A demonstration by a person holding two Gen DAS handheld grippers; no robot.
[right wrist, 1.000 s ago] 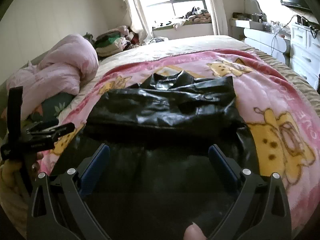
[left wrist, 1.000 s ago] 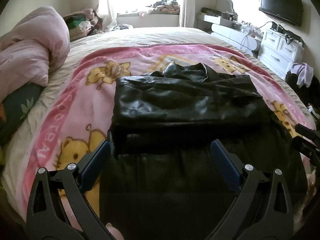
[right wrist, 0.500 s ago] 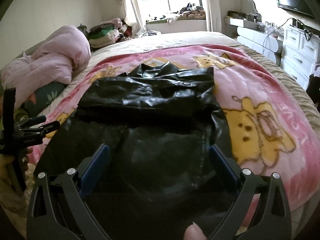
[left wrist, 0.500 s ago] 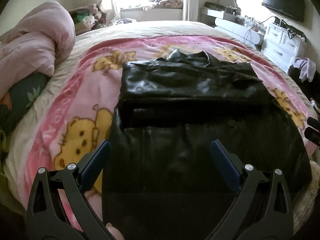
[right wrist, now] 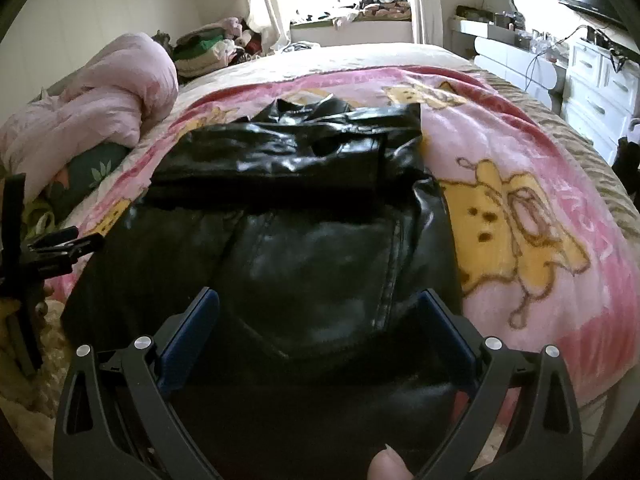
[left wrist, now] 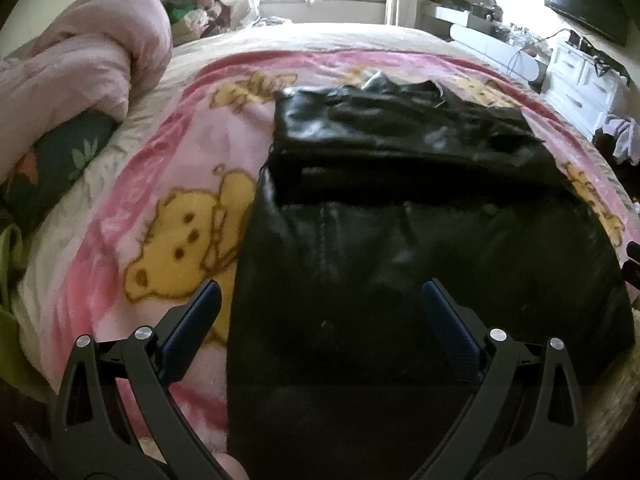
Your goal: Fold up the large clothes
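Left gripper point(left wrist: 320, 300): jaws spread wide, nothing between blue pads point(left wrist: 448, 328), pointing forward and slightly down. Right gripper point(right wrist: 318, 308): same wide spread, empty, angled forward and down. Left gripper also visible at left edge of right wrist view, level with right one. Fingertip point(right wrist: 386, 468) showing at bottom, behind right gripper.

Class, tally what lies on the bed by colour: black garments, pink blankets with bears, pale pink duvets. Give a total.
Black leather jacket: 1
Pink bear blanket: 1
Pale pink duvet: 1
Total: 3
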